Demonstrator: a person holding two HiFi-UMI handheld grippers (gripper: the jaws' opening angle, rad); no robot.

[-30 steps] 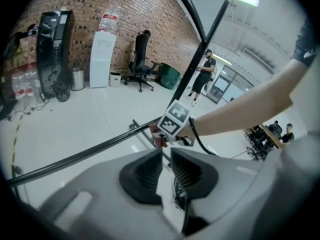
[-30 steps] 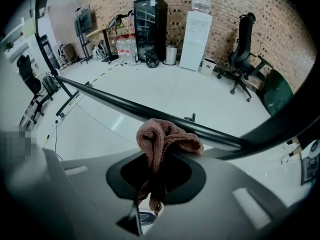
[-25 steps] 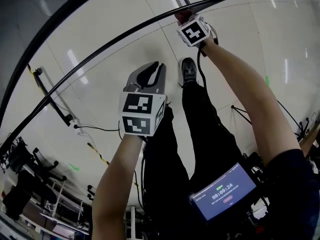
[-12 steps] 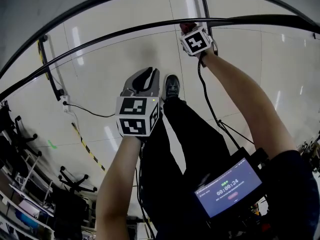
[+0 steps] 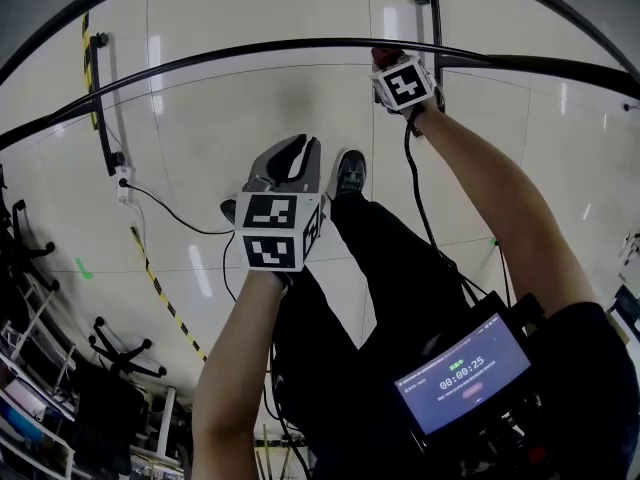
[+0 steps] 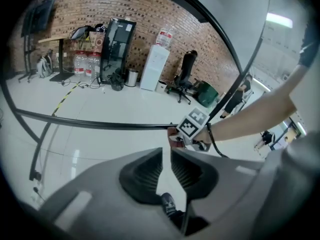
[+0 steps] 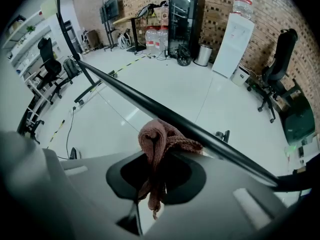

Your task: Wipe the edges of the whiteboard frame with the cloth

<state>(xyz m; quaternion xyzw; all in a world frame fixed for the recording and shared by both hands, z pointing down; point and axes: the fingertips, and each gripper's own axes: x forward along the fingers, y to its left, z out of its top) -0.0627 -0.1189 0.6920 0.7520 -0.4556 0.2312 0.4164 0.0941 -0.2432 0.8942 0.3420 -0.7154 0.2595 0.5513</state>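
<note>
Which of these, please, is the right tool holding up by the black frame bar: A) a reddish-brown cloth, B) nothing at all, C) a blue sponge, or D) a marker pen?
A: the right gripper view shows the right tool clamped on a bunched reddish-brown cloth, which sits against the black bar.

A black glass-door fridge (image 7: 186, 19), a small bin (image 7: 203, 55), a white water dispenser (image 7: 232, 46) with a bottle on top and a black office chair (image 7: 281, 56) stood along the far edge of the glossy pale floor (image 7: 165, 89), against a brick wall (image 7: 272, 6). Yellow-and-black striped tape (image 5: 160, 290) and a black cable (image 5: 170, 211) lay on that floor. A lit screen (image 5: 462, 376) showed a timer low in the head view.
</note>
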